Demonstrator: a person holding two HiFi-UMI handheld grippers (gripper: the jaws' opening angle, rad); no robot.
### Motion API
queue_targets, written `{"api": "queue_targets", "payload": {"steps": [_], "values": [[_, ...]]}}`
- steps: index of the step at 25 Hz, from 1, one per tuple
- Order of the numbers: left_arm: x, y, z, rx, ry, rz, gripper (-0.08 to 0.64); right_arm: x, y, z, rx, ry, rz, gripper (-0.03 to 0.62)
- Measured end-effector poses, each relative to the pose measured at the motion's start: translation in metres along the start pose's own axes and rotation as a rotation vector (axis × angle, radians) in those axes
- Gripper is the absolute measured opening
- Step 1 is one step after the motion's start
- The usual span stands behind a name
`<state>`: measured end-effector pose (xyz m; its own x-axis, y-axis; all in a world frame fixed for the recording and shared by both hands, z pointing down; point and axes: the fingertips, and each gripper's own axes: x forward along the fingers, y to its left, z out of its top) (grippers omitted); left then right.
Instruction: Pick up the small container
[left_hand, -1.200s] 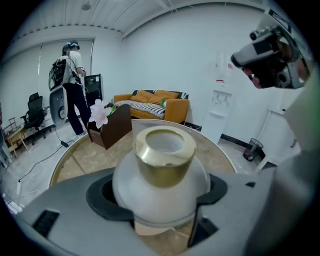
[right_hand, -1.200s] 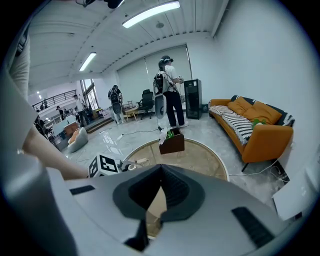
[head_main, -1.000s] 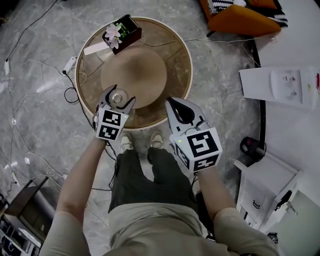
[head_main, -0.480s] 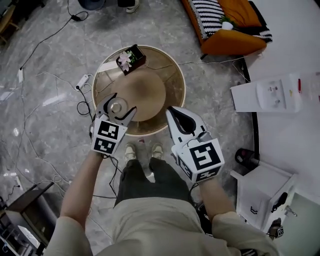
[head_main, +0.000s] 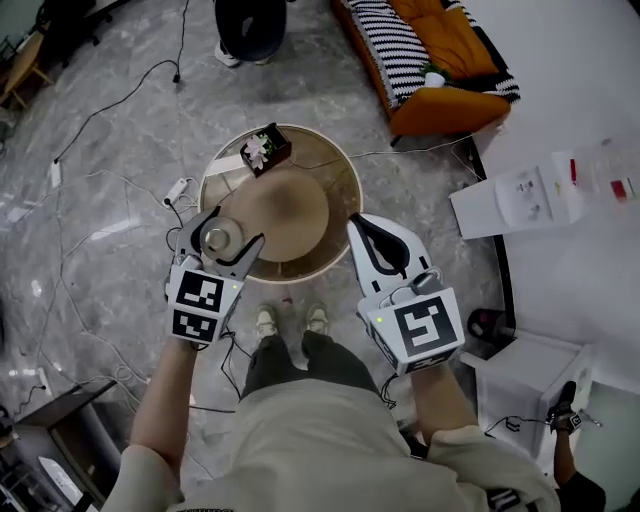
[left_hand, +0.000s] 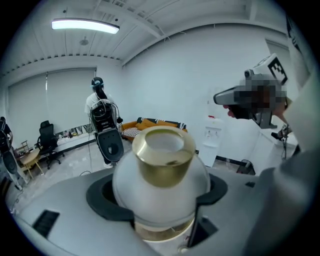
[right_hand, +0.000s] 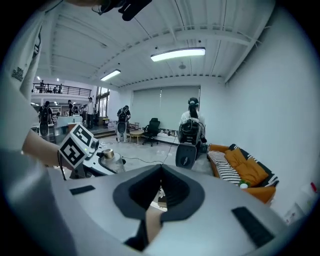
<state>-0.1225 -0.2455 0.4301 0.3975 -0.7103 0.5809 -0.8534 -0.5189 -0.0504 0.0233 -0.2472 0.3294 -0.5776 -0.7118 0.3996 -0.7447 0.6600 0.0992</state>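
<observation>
No text, brand or number can be read. Only coded square markers are shown on the cubes of the left gripper and right gripper. Print on a sleeve is too small to be read.

Two tools, one small container, one round table

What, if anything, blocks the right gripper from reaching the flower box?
Probably nothing: the right gripper is empty, jaws together, and the table top between it and the flower box is bare. It would have to open first.
</observation>
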Motion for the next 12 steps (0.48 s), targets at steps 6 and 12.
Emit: {"api": "queue_targets", "payload": {"steps": [6,12], "values": [[-0.059,-0.012,0.025,0.020,-0.026,-0.008,0.335,-0.038,0.018,0.034,0.066,-0.076,0.010,-0.003],[-0.109,-0.028,0.033,0.062,-0.030,-0.008,0.334,-0.066,0.041,0.047,0.094,-0.109,0.031,-0.003]]}}
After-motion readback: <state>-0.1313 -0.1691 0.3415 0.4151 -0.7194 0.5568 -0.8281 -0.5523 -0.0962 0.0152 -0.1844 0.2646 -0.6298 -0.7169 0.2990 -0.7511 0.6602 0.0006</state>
